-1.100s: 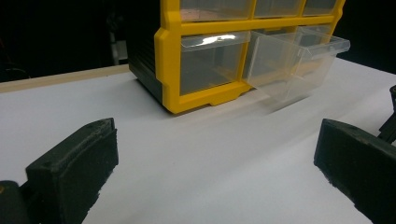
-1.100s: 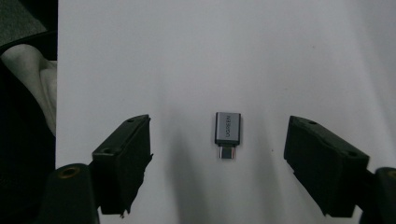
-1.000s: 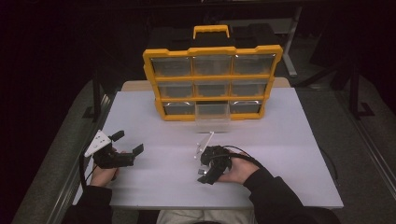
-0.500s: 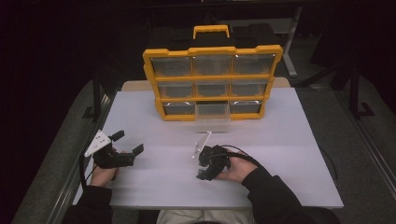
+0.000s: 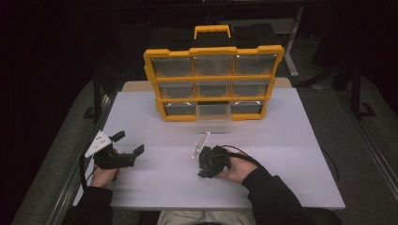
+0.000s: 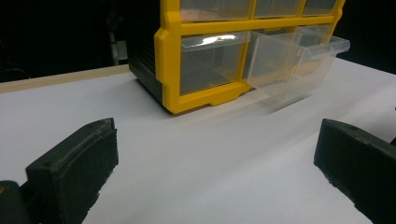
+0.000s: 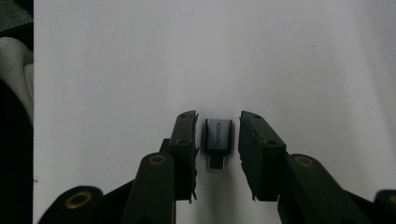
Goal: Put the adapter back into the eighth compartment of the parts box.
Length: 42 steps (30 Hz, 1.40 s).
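Grey metal with a printed brand name, the small USB adapter (image 7: 217,134) lies flat on the white tabletop (image 5: 281,154) between the jaws of the right gripper (image 7: 216,140), which points straight down over it at about five o'clock of the table's middle. The jaws have just been closing and now stand narrow on either side of the adapter, slivers of white showing at both flanks, so the pads do not seem to press yet; this looks like the last instant before a pinch. At seven o'clock the left gripper (image 5: 126,145) waits level near the table's edge, jaws spread wide with nothing between them, aimed towards the cabinet. Farther off at twelve o'clock stands a yellow drawer organiser (image 5: 213,77), its clear bottom-middle drawer (image 5: 213,112) pulled out, probably ready to receive the adapter. Beyond the pale table the room is dark.
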{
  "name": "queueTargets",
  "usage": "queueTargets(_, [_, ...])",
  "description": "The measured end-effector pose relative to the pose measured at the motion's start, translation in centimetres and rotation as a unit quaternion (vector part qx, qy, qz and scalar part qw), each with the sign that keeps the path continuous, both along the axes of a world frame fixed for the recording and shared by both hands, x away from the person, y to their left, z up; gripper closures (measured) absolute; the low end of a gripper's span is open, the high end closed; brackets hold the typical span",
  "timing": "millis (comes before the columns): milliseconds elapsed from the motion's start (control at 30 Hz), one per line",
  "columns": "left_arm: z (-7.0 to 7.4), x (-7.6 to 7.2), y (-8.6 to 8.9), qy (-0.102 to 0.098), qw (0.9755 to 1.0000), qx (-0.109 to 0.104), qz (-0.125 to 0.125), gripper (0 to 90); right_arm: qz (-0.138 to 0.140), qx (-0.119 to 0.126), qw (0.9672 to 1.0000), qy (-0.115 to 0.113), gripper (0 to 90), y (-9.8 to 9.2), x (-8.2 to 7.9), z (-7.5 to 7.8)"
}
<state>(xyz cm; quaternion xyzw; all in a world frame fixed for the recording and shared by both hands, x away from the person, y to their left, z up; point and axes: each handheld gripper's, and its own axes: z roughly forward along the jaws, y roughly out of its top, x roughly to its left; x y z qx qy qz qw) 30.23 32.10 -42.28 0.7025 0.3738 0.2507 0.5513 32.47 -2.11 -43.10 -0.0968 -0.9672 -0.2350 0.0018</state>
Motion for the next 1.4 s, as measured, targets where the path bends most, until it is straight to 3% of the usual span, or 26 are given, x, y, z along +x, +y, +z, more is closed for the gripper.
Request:
queueTargets(233, [0.0, 0.0, 0.0, 0.0, 1.0, 0.0, -0.001, 0.0, 0.002, -0.009, 1.0, -0.003, 74.2, 0.1, 0.1, 0.0])
queueTargets(800, [0.0, 0.0, -0.1, 0.0, 1.0, -0.001, -0.001, 0.0, 0.01, -0.016, 0.9998, 0.004, 74.3, 0.4, 0.3, 0.5])
queueTargets(1400, [0.0, 0.0, 0.0, 0.0, 1.0, 0.001, -0.002, 0.0, -0.006, 0.001, 0.9999, -0.011, 74.3, -0.7, 1.1, 2.9])
